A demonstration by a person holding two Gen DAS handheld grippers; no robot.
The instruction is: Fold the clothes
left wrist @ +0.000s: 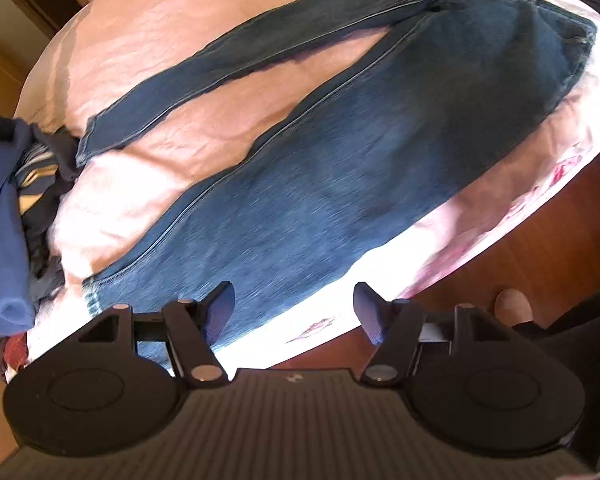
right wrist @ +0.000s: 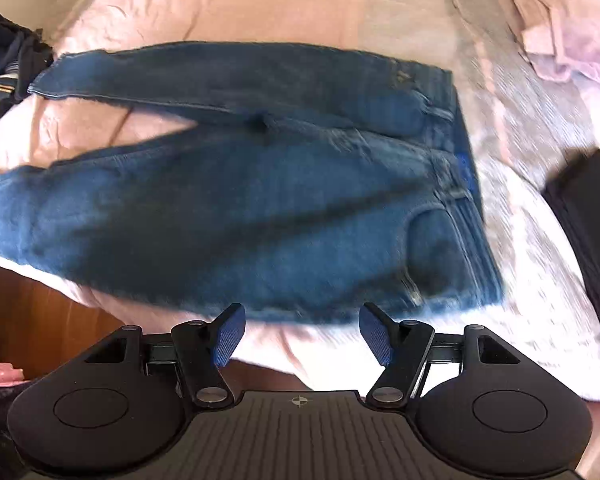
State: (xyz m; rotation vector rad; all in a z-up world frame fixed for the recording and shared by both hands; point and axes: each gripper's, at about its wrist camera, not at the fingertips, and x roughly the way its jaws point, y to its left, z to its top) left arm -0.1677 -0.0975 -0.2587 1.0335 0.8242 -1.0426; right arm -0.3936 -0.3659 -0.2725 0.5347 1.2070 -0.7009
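A pair of blue jeans (left wrist: pixel 340 168) lies spread flat on a pink bedsheet (left wrist: pixel 160 32), legs apart in a V. In the left wrist view the near leg's hem (left wrist: pixel 96 292) is just beyond my left gripper (left wrist: pixel 294 304), which is open and holds nothing. In the right wrist view the jeans (right wrist: pixel 260 200) show their waistband (right wrist: pixel 460 152) and back pocket (right wrist: pixel 432 248) at the right. My right gripper (right wrist: pixel 302 330) hovers open just short of the jeans' near edge, close to the hip.
A heap of dark and blue clothes (left wrist: pixel 8 216) sits at the bed's left end. A folded black garment (right wrist: pixel 588 240) lies right of the waistband, and pale pink cloth (right wrist: pixel 560 40) is bunched at the far right. Wooden floor (left wrist: pixel 540 216) borders the bed.
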